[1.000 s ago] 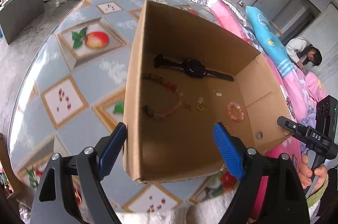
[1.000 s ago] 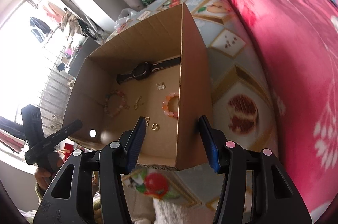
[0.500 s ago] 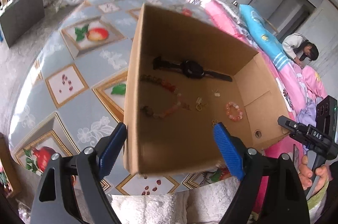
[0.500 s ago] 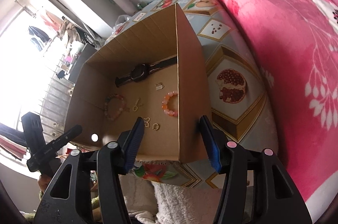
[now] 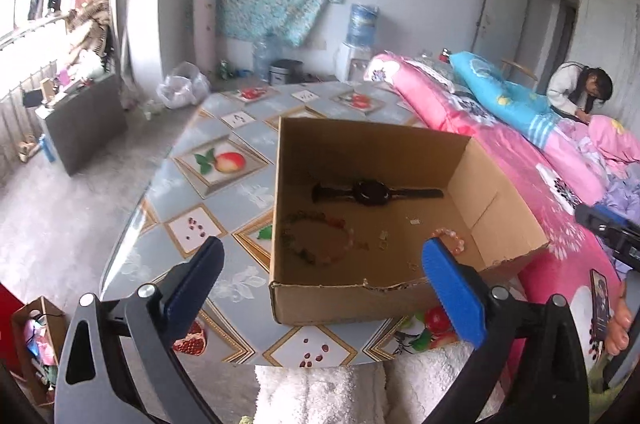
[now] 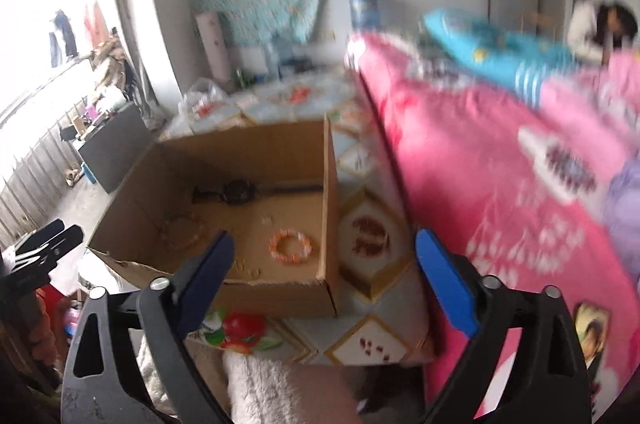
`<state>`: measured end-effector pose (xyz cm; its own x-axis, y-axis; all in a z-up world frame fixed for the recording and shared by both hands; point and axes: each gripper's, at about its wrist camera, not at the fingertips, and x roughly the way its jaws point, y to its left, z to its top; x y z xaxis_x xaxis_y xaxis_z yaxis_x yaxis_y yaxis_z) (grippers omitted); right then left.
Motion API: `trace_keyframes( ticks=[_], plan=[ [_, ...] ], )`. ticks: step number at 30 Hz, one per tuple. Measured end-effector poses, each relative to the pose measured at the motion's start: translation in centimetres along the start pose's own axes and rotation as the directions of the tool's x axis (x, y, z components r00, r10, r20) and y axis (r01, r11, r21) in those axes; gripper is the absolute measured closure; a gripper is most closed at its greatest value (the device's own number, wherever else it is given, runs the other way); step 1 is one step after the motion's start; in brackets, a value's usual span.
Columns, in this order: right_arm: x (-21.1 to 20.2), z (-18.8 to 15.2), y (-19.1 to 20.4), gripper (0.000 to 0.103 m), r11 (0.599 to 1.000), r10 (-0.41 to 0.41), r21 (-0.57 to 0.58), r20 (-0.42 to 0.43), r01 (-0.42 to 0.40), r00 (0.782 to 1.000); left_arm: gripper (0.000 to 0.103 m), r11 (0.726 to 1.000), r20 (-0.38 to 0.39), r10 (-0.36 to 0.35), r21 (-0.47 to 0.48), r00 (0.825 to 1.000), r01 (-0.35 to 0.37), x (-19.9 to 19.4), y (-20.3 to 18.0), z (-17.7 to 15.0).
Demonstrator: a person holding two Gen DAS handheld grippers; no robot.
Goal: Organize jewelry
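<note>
An open cardboard box point(image 5: 276, 216) point(image 6: 330, 208) stands on the fruit-patterned table point(image 5: 224, 160). Inside lie a black watch point(image 5: 372, 193) point(image 6: 239, 191), a long beaded bracelet point(image 5: 316, 240) point(image 6: 182, 232), a small orange bead bracelet point(image 5: 450, 238) point(image 6: 291, 246) and small rings and earrings point(image 5: 384, 244) point(image 6: 248, 269). My left gripper point(image 5: 320, 280) is open and empty, in front of the box's near wall. My right gripper point(image 6: 326, 270) is open and empty, at the box's near right corner.
A pink and blue quilt pile point(image 5: 500, 128) point(image 6: 500, 160) lies right of the table. A person point(image 5: 576, 92) sits at the far right. A white fluffy cloth point(image 5: 320, 392) lies at the table's near edge. A dark cabinet point(image 5: 84, 120) stands on the left floor.
Both grippers have drawn back and tilted up from over the box, so the room behind shows. Both stay open and empty. The right view is blurred by motion.
</note>
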<state>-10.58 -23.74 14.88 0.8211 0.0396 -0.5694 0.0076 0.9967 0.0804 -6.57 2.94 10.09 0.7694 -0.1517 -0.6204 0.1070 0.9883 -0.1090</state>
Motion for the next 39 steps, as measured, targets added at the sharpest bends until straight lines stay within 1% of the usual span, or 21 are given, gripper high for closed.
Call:
trace_keyframes(
  ticks=[1,3,5,6,8,10,12,13,14,16,17,19,20,22,24,27,32,39],
  plan=[
    [-0.9,0.2,0.5,0.008,1.000,-0.024,-0.016,0.046,0.025,0.999,0.006,1.000,0.012,0.021,0.005,1.000,-0.021,-0.5,-0.4,0.1],
    [-2.2,0.2,1.2,0.008,0.997,-0.062,-0.033,0.108,0.065,0.992,0.006,0.998,0.037,0.055,0.017,0.998,-0.056,-1.2,-0.9,0.1],
    [-3.1,-0.2,1.3,0.008,0.997,-0.070,-0.025,0.165,0.075,0.984,0.006,0.998,0.050,0.065,0.022,0.997,-0.066,-1.5,-1.3,0.2],
    [-3.4,-0.5,1.3,0.008,0.998,-0.060,-0.009,0.183,0.063,0.981,0.006,0.997,0.049,0.071,0.019,0.996,-0.072,-1.5,-1.4,0.1],
    [-2.7,-0.9,1.5,0.008,0.999,-0.033,0.003,0.140,0.033,0.990,0.006,0.996,0.021,0.094,0.000,0.995,-0.094,-0.9,-1.5,-0.3],
    [-0.7,-1.8,1.8,0.008,1.000,-0.027,0.012,0.039,0.027,0.999,0.006,0.996,-0.037,0.079,-0.027,0.996,-0.080,0.0,-1.7,-0.8],
    [1.3,-2.7,1.8,0.008,0.999,-0.025,0.032,-0.063,0.027,0.998,0.006,0.996,-0.138,0.044,-0.070,0.989,-0.054,1.9,-1.7,-1.9],
    [2.4,-3.2,1.8,0.008,0.999,-0.017,0.043,-0.114,0.022,0.993,0.006,0.995,-0.172,0.037,-0.084,0.984,-0.052,2.5,-1.7,-2.3],
    [3.5,-3.8,1.8,0.008,0.998,-0.021,0.054,-0.169,0.031,0.985,0.006,0.994,-0.221,0.031,-0.100,0.975,-0.054,3.4,-1.7,-2.9],
    [4.9,-4.6,2.0,0.008,0.997,-0.025,0.060,-0.244,0.041,0.969,0.006,0.993,-0.294,0.042,-0.097,0.955,-0.074,4.7,-2.0,-4.0],
    [5.5,-4.9,2.2,0.008,0.997,-0.018,0.062,-0.272,0.036,0.962,0.006,0.993,-0.316,0.047,-0.087,0.948,-0.078,5.1,-2.3,-4.3],
    [6.0,-5.3,2.8,0.008,0.998,-0.008,0.057,-0.297,0.026,0.955,0.006,0.995,-0.350,0.067,-0.046,0.934,-0.089,5.7,-2.9,-4.9],
    [6.3,-5.6,3.2,0.008,0.999,-0.004,0.046,-0.308,0.019,0.951,0.006,0.995,-0.354,0.079,-0.027,0.932,-0.094,5.9,-3.2,-5.1],
    [6.5,-5.9,3.9,0.008,1.000,-0.004,0.027,-0.325,0.014,0.946,0.006,0.995,-0.350,0.085,-0.009,0.933,-0.094,5.8,-3.3,-5.3],
    [7.0,-6.0,4.1,0.008,1.000,0.001,0.030,-0.339,0.010,0.941,0.006,0.993,-0.338,0.116,0.014,0.934,-0.118,5.8,-3.6,-5.1],
    [7.0,-6.0,4.1,0.008,0.999,-0.008,0.032,-0.344,0.020,0.939,0.006,0.993,-0.339,0.115,0.010,0.934,-0.118,5.9,-3.6,-5.0],
    [6.9,-6.3,4.4,0.008,0.999,-0.017,0.028,-0.356,0.029,0.935,0.006,0.991,-0.343,0.135,0.036,0.930,-0.130,6.5,-4.0,-4.8],
    [7.1,-6.4,4.2,0.008,0.999,-0.026,0.023,-0.365,0.037,0.931,0.006,0.989,-0.339,0.149,0.050,0.929,-0.140,6.9,-4.4,-4.6]
  ],
)
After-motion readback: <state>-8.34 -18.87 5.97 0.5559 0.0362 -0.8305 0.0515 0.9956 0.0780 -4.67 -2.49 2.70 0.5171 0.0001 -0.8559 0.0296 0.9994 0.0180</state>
